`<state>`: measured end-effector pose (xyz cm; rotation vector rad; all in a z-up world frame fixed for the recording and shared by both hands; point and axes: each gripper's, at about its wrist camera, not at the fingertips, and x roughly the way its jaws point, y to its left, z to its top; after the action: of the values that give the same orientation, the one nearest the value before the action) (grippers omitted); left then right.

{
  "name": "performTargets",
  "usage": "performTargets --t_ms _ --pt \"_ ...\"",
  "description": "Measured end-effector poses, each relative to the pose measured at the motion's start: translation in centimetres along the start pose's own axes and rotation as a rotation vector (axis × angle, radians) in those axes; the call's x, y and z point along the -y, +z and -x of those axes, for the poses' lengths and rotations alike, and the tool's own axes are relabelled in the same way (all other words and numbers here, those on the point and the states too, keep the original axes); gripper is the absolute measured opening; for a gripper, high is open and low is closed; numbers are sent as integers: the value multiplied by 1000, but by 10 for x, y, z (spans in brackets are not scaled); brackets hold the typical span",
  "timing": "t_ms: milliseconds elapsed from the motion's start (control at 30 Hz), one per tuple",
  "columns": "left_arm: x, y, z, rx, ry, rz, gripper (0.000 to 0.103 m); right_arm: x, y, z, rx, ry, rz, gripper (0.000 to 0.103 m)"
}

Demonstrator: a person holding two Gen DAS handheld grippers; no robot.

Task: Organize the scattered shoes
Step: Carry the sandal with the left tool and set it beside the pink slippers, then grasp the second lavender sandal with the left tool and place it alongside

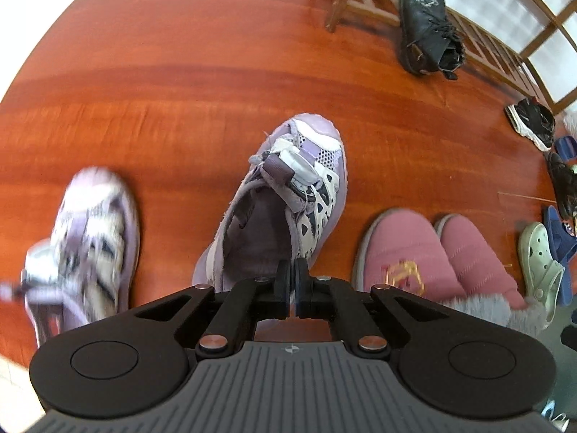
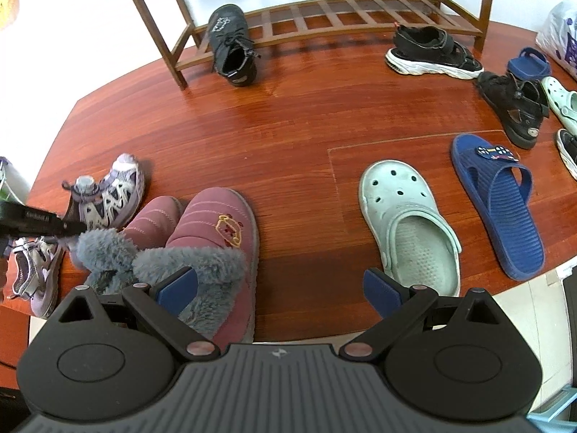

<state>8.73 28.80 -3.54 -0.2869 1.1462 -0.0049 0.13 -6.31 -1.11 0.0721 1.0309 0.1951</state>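
Note:
My left gripper [image 1: 293,274] is shut on the heel collar of a purple and white sneaker [image 1: 288,195], which hangs toe-forward over the red wooden floor [image 1: 216,72]. The matching sneaker [image 1: 90,238] lies on the floor to its left, blurred. In the right wrist view the held sneaker [image 2: 108,195] shows at the left, behind a pair of pink fur-lined slippers [image 2: 212,231], and its mate [image 2: 34,274] lies lower left. My right gripper [image 2: 279,290] stands open with nothing between its fingers, over bare floor between the slippers and a pale green clog [image 2: 407,223].
A wooden shoe rack [image 2: 324,14] stands at the back against the wall, with a black boot [image 2: 230,43] at its left leg. A black sandal with a white sole [image 2: 429,50], a dark sandal [image 2: 512,104] and a blue slide [image 2: 501,202] lie at the right.

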Motion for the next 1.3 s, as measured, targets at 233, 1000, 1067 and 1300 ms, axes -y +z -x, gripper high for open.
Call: performTargets --t_ms 233,1000,1067,1300 --pt "2 -27 8 -21 -8 54 3 -4 1 1 -1 23 36 100" --pt "1 -52 54 64 45 81 53 -20 12 -7 -23 71 135 100" --pt "-5 -50 64 89 64 86 56 -22 13 -8 -22 73 139 100" --pt "-39 -46 78 126 127 154 56 -29 16 -13 -24 79 151 100"
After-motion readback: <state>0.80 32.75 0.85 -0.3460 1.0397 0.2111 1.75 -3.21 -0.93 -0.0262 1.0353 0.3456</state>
